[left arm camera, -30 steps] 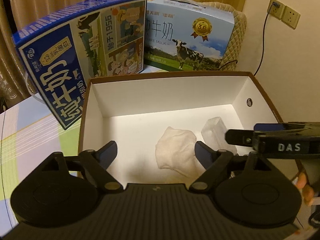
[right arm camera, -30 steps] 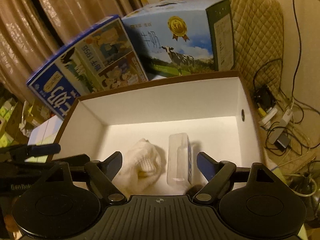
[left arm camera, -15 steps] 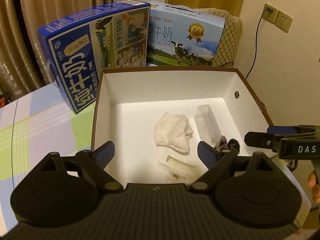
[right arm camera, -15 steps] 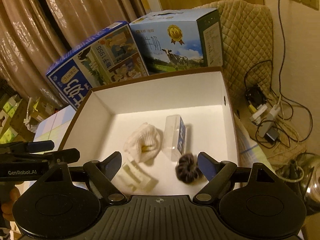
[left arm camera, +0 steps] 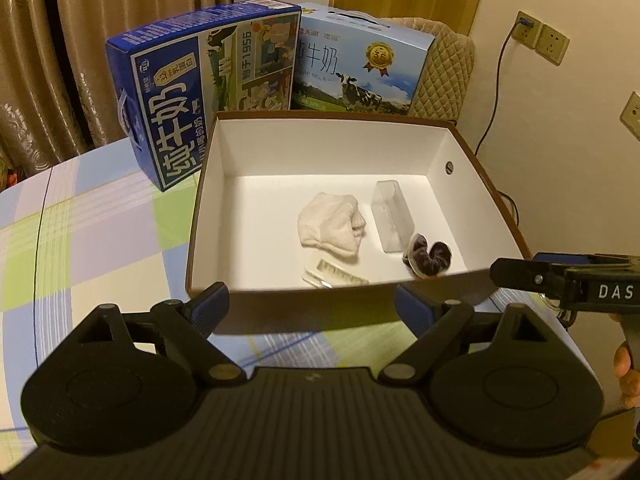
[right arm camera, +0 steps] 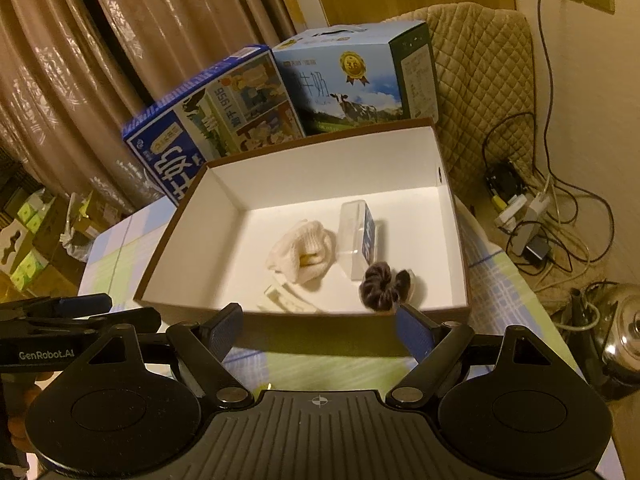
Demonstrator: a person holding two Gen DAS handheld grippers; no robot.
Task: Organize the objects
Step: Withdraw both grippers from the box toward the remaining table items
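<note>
Brown-rimmed box [left arm camera: 486, 178] before both spread tongs [left arm camera: 312, 306] [right arm camera: 320, 326].

Left gripper [left arm camera: 310, 306] and right gripper [right arm camera: 318, 326] both spread wide, empty

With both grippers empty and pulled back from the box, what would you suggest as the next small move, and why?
Probably hold both grippers clear and look for anything left outside. The glove, clear case, scrunchie and comb already lie in the box; both sets of jaws stand open.
</note>
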